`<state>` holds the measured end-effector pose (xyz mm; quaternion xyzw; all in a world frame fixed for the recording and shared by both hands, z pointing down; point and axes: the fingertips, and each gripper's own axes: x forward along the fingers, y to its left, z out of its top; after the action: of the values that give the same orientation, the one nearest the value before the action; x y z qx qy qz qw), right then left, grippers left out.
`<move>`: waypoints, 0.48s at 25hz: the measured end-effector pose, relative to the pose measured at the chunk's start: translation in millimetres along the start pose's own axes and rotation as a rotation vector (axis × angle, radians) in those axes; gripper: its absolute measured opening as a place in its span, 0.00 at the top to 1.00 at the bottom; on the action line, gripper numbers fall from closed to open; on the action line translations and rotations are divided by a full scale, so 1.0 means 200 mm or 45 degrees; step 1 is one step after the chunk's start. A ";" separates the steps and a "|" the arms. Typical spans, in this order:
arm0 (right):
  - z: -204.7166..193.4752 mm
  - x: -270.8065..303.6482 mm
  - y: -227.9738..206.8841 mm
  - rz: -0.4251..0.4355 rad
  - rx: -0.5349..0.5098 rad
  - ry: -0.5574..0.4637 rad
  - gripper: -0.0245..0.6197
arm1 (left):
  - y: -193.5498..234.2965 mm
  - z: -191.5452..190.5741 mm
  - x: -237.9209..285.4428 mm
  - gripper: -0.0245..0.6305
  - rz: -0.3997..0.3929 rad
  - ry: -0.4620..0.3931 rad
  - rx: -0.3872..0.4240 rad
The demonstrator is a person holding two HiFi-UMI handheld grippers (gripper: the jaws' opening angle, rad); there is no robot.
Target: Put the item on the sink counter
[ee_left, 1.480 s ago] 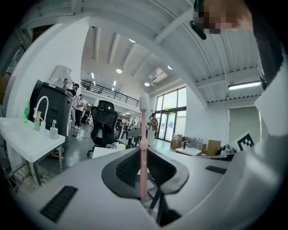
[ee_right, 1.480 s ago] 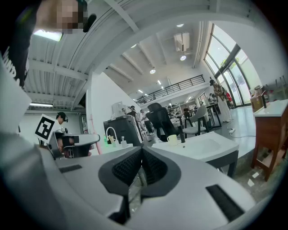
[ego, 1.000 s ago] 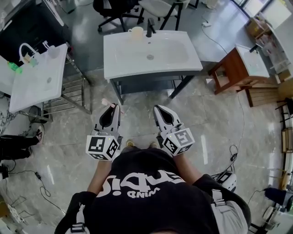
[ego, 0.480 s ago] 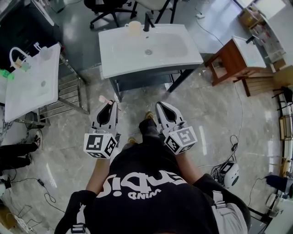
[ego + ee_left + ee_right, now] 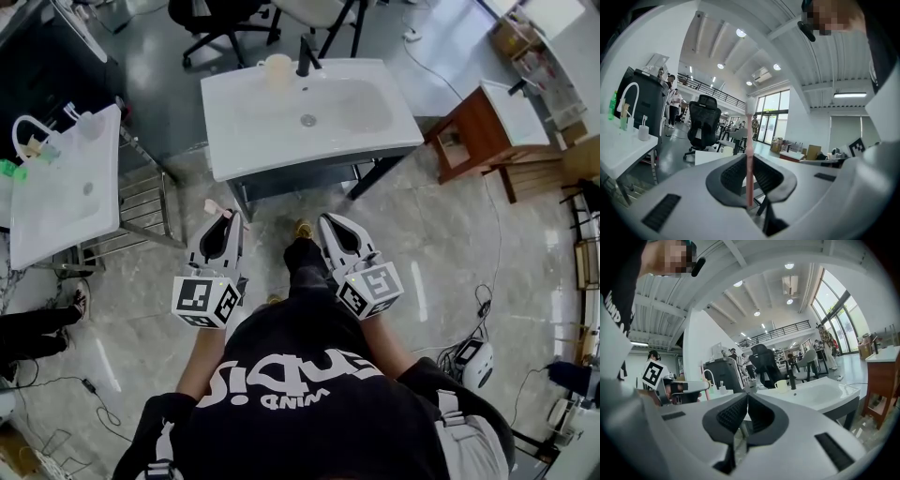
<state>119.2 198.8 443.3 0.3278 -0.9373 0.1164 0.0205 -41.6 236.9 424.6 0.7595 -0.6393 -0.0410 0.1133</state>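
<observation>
My left gripper [image 5: 223, 218] is shut on a thin pink toothbrush [image 5: 213, 207], which stands upright between the jaws with its white head on top [image 5: 749, 107]. In the left gripper view the pink handle [image 5: 749, 159] is pinched between the black pads. My right gripper [image 5: 330, 223] is shut with nothing in it, its pads meeting [image 5: 746, 398]. Ahead stands the white sink counter [image 5: 244, 131] on a dark frame, with a black faucet [image 5: 306, 58] and a cream cup [image 5: 277, 67] at its back edge. Both grippers hang over the floor, short of the counter.
A second white sink [image 5: 56, 197] on a metal rack stands at the left. At the right is a wooden stand [image 5: 473, 141] with a white top. A black office chair [image 5: 220, 19] sits behind the counter. Cables and a white device [image 5: 473, 361] lie on the floor at right.
The person has stepped forward, one foot now showing between the grippers. The sink counter has shifted slightly in the view. Both grippers stay shut and hold the same pose.
</observation>
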 end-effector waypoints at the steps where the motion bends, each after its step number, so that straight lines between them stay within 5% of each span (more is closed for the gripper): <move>1: 0.01 0.03 -0.02 0.004 0.002 -0.001 0.93 | 0.02 0.01 0.03 0.88 0.000 0.000 0.002; 12: 0.12 0.48 -0.24 0.068 0.007 0.013 0.93 | 0.25 0.09 0.43 0.88 0.050 0.022 -0.011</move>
<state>74.3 98.5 440.2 0.3021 -0.9453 0.1213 0.0211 -78.6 142.6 425.3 0.7466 -0.6529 -0.0350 0.1227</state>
